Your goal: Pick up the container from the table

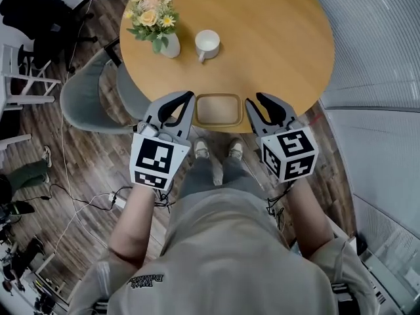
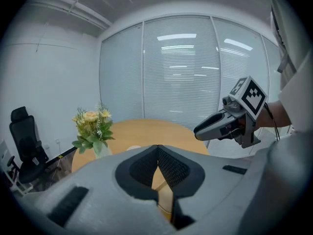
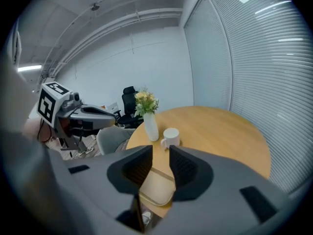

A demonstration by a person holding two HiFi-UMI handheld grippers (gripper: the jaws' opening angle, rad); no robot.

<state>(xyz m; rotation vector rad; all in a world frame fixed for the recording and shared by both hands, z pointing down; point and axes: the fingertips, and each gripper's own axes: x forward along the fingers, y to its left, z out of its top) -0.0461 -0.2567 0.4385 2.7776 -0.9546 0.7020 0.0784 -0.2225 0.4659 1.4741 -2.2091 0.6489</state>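
The container [image 1: 218, 109] is a shallow tan rectangular tray lying at the near edge of the round wooden table [image 1: 275, 38]. My left gripper [image 1: 189, 97] hangs just left of it, off the table's edge, with its jaws shut on nothing. At the tray's right side my right gripper [image 1: 257, 100] is held open and empty. In the right gripper view the container [image 3: 156, 187] lies below and beyond the gap of the right gripper [image 3: 160, 155]. In the left gripper view the tips of the left gripper [image 2: 157, 151] meet, and the right gripper [image 2: 198, 130] shows ahead.
A white mug [image 1: 207, 43] and a white vase of flowers [image 1: 157, 21] stand farther back on the table. A grey chair [image 1: 85, 100] is tucked at the table's left. A black office chair [image 2: 27, 146] stands by the wall. Blinds cover the windows on the right.
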